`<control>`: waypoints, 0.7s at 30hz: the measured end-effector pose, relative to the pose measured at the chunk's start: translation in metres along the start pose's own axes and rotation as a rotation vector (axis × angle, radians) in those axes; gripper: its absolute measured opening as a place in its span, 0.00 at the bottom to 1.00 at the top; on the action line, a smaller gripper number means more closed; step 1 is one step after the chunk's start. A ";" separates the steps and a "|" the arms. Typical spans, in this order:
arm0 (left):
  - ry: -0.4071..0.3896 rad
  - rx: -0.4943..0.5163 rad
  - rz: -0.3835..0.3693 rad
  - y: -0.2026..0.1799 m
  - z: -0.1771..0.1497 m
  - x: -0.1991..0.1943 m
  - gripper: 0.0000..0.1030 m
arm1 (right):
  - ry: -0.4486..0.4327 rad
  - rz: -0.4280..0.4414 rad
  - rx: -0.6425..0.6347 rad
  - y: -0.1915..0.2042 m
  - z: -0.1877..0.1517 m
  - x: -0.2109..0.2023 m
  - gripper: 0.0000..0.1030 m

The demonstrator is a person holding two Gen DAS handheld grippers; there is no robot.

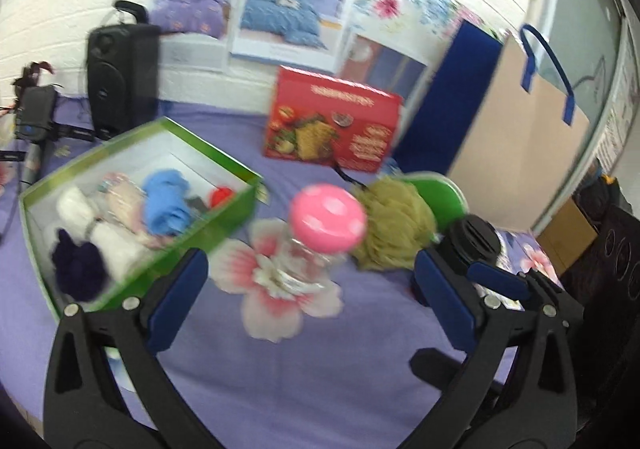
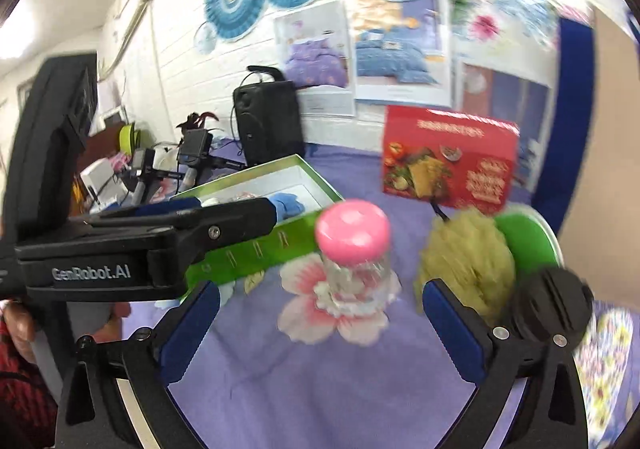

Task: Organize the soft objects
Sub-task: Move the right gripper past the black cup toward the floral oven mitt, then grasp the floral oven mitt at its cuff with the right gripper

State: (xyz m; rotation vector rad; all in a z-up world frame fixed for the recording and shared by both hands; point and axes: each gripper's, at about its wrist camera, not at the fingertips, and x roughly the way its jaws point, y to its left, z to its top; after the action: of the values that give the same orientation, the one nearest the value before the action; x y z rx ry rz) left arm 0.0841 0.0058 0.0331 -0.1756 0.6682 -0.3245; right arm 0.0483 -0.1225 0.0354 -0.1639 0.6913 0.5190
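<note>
A green box (image 1: 224, 225) with white lining sits on the purple bedsheet at left; it holds soft items: a blue cloth (image 1: 166, 205), white rolls, a dark purple ball (image 1: 78, 269), a red piece. An olive mesh bath pouf (image 1: 394, 225) lies right of a clear jar with a pink lid (image 1: 326, 219). My left gripper (image 1: 312, 281) is open and empty, just before the jar. My right gripper (image 2: 320, 303) is open and empty, the jar (image 2: 354, 245) between its fingers' line, the pouf (image 2: 466, 257) by its right finger. The left gripper's body (image 2: 160, 241) crosses the right wrist view over the box (image 2: 256, 253).
A green round lid or plate (image 1: 438, 195) and a black cap (image 1: 474, 239) sit beside the pouf. A red carton (image 1: 332, 125), a black speaker (image 1: 120, 77) and a paper bag with blue handles (image 1: 516, 117) stand at the back by the wall.
</note>
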 end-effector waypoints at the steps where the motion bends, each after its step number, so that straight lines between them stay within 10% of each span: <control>1: 0.014 0.011 -0.019 -0.009 -0.006 0.005 1.00 | -0.008 -0.005 0.034 -0.012 -0.010 -0.009 1.00; 12: 0.181 0.160 -0.212 -0.130 -0.063 0.061 1.00 | 0.139 -0.439 0.332 -0.159 -0.094 -0.070 1.00; 21: 0.253 0.247 -0.275 -0.197 -0.082 0.098 1.00 | 0.189 -0.539 0.445 -0.240 -0.124 -0.081 0.98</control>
State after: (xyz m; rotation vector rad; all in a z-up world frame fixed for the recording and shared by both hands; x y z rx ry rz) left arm 0.0578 -0.2170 -0.0353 0.0119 0.8485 -0.6982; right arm 0.0476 -0.4006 -0.0134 0.0235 0.8911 -0.1734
